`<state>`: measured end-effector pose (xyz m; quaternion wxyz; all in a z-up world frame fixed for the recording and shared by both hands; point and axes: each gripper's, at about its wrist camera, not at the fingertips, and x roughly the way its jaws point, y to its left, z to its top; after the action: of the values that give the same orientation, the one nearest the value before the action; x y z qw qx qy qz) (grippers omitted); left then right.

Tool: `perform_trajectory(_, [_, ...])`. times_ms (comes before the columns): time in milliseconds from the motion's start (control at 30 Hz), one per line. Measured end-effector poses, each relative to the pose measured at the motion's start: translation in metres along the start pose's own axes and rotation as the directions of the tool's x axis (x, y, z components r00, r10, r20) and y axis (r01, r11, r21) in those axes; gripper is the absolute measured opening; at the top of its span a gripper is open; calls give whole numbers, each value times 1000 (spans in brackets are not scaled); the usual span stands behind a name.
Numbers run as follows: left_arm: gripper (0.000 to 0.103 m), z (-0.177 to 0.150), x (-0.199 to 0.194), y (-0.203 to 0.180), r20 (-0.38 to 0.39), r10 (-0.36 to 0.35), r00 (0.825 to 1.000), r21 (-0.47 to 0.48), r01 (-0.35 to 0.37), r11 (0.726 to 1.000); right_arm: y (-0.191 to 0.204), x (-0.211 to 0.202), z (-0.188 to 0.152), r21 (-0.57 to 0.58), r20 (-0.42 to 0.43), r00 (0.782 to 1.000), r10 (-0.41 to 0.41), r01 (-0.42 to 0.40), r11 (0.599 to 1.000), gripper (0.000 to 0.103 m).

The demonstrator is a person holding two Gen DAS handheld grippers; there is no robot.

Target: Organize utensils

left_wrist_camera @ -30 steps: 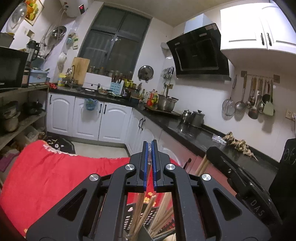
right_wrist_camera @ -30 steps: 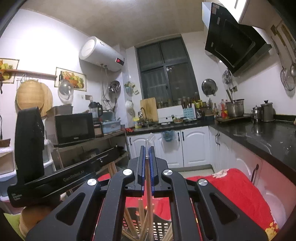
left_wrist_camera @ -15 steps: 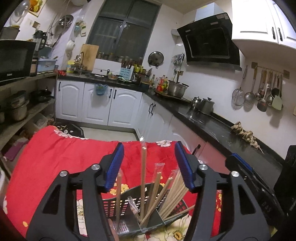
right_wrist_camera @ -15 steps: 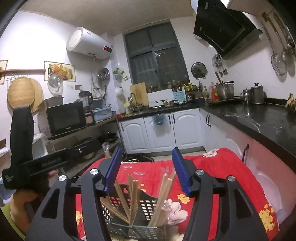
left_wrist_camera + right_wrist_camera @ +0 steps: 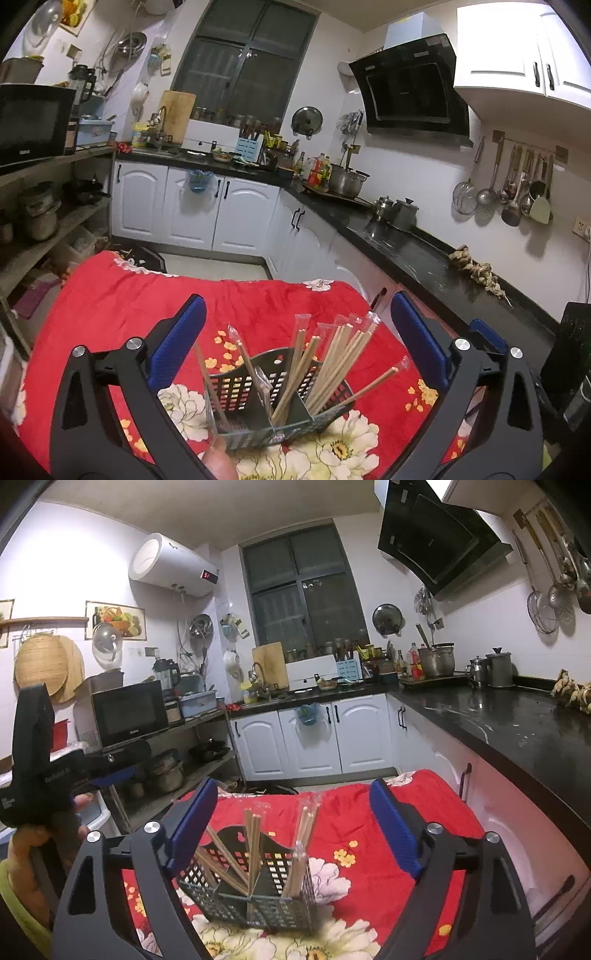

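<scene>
A dark perforated plastic utensil basket (image 5: 258, 391) with divided compartments stands on a red flowered cloth (image 5: 110, 302). Several wrapped wooden chopsticks (image 5: 332, 365) stand in it, leaning right. My left gripper (image 5: 297, 332) is wide open and empty above and behind the basket. In the right wrist view the same basket (image 5: 255, 882) holds chopsticks (image 5: 253, 834) in separate compartments. My right gripper (image 5: 291, 812) is wide open and empty above it. The left gripper's body (image 5: 40, 764), held in a hand, shows at the left of that view.
The cloth-covered table (image 5: 424, 812) stands between a black kitchen counter (image 5: 424, 258) on the right and open shelves (image 5: 44, 229) with a microwave (image 5: 129, 712) on the left. White cabinets (image 5: 207, 210) run along the back wall.
Both grippers went from shut on a chopstick to wide open. The released chopsticks now stand in the basket. Both grippers have pulled back and up from the basket.
</scene>
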<state>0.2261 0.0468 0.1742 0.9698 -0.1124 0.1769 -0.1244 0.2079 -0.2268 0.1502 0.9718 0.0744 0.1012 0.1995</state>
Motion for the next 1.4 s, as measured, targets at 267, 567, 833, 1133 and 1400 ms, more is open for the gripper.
perform_trajectory(267, [92,-15,-19,-3,-38,1,999,-15,-1,1000,7,-21,-11,-39,-22,1000,9,-9,999,95])
perform_trajectory(567, [92,-56,-42,-7,-65,34,997,-4,-35,999,18,-45,-40,-86,-56,998,5,-9,996,96])
perform_trajectory(833, [92,-108,-54,-13,-116,83,990,28,-80,996,20,-58,-72,-78,-114,993,-4,-5,997,96])
perform_trajectory(1133, [92,-162,-61,-24,-161,132,978,42,-127,991,17,-65,-119,-71,-205,979,-10,-5,997,96])
perform_trajectory(1400, [92,-209,-69,-46,-124,220,968,115,-207,972,17,-80,-154,-73,-217,975,-39,24,997,96])
